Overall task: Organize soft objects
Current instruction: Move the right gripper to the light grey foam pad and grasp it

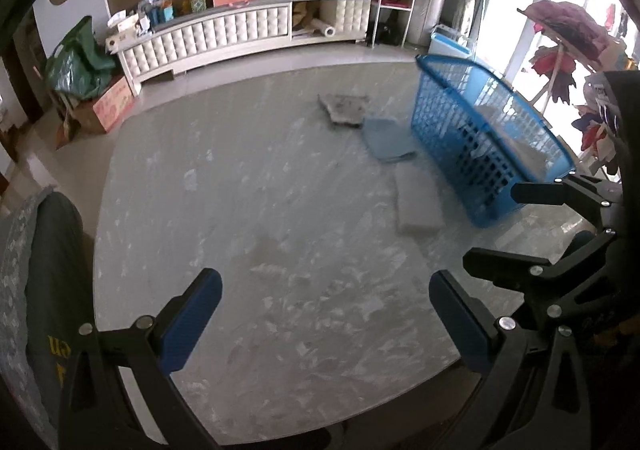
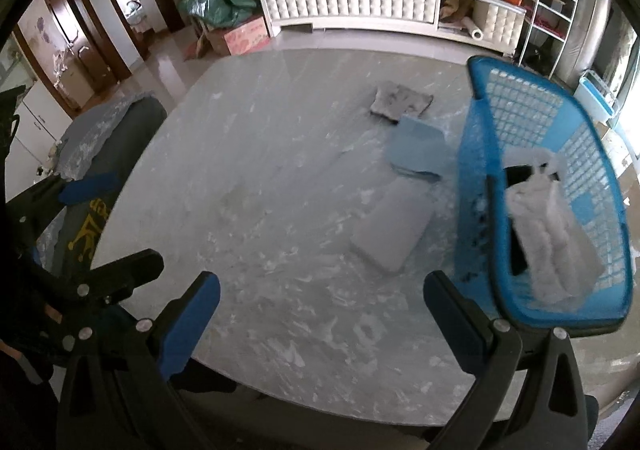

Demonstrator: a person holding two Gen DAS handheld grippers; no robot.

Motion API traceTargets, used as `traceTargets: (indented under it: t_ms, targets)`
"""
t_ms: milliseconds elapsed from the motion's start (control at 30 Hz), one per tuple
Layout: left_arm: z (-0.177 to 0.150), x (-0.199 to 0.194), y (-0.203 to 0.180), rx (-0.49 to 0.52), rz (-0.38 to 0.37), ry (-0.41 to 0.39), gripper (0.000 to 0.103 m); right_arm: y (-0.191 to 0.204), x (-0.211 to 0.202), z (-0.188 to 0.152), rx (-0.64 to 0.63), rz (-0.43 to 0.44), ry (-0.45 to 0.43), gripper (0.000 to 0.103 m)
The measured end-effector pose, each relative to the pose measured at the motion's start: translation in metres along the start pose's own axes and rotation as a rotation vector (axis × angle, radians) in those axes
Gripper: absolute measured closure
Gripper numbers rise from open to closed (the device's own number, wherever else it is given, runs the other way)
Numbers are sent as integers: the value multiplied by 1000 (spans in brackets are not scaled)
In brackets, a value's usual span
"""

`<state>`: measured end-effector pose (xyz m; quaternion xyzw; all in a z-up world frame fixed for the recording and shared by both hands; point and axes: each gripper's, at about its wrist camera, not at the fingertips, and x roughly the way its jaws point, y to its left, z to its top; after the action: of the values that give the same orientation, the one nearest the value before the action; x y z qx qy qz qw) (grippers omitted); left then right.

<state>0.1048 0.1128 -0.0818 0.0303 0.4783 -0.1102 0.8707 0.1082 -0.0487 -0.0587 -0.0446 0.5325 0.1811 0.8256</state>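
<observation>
Folded cloths, one mottled grey (image 2: 401,101), one pale blue (image 2: 418,149), one white (image 2: 394,236), lie on the marbled surface (image 2: 280,209) beside the blue mesh basket (image 2: 560,137) holding a fluffy white cloth (image 2: 554,238); both the left hand-held gripper (image 1: 326,320) and the right hand-held gripper (image 2: 322,320) are spread, empty.

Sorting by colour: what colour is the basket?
Blue basket, clearest in the right wrist view.

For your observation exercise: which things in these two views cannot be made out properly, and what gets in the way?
- Left wrist: basket contents, blurred behind its mesh wall.
- Right wrist: dark item in the basket, mostly covered by the white fluffy cloth.
- Both views: grey cloth pattern, too blurred.
</observation>
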Motion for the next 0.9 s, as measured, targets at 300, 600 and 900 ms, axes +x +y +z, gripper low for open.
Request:
traceTargets:
  t_ms: [300, 600, 900]
  targets:
    - [3, 38, 19, -7, 22, 47, 0, -6, 35, 13, 85, -30, 68, 0]
    - [16, 65, 38, -6, 12, 58, 0, -5, 70, 21, 173, -43, 104, 2]
    - [31, 98, 29, 84, 21, 85, 0, -26, 98, 24, 253, -128, 150, 2]
